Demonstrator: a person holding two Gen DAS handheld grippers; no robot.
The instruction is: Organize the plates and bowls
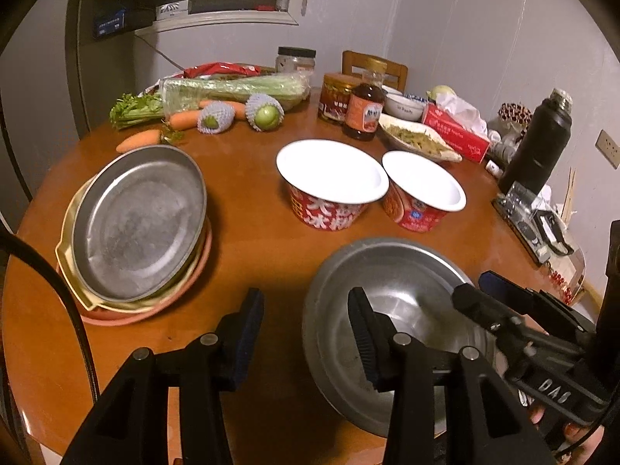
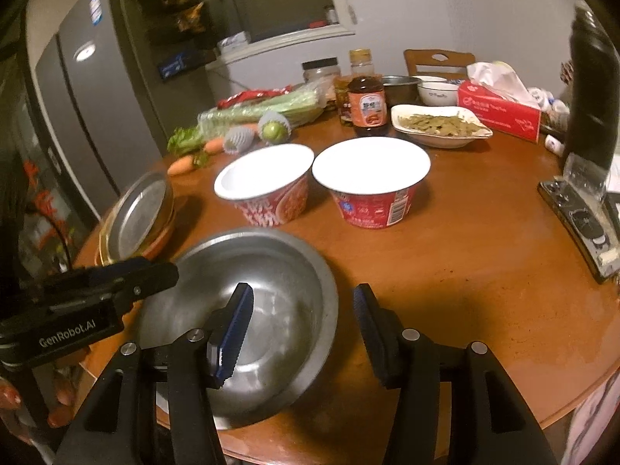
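Straddling the near rim of the steel bowl [image 2: 248, 310] — right hand-held gripper [image 2: 302, 333] spread wide, one finger inside, one outside, pinching nothing. Best closed squarely on the rim, then lifted level. Left hand-held gripper [image 1: 306, 333] likewise spread, empty, one finger over the bowl's other edge. Ahead on the desk [image 2: 465, 240]: two paper bowls [image 2: 321, 178]; plate stack [image 1: 135, 224] ahead-left.

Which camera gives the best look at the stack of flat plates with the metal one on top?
The left wrist view: the stack of flat plates topped by a round metal plate sits near and is seen from above, with yellow and pink rims showing underneath. The right wrist view shows the stack at its left, smaller and edge-on.
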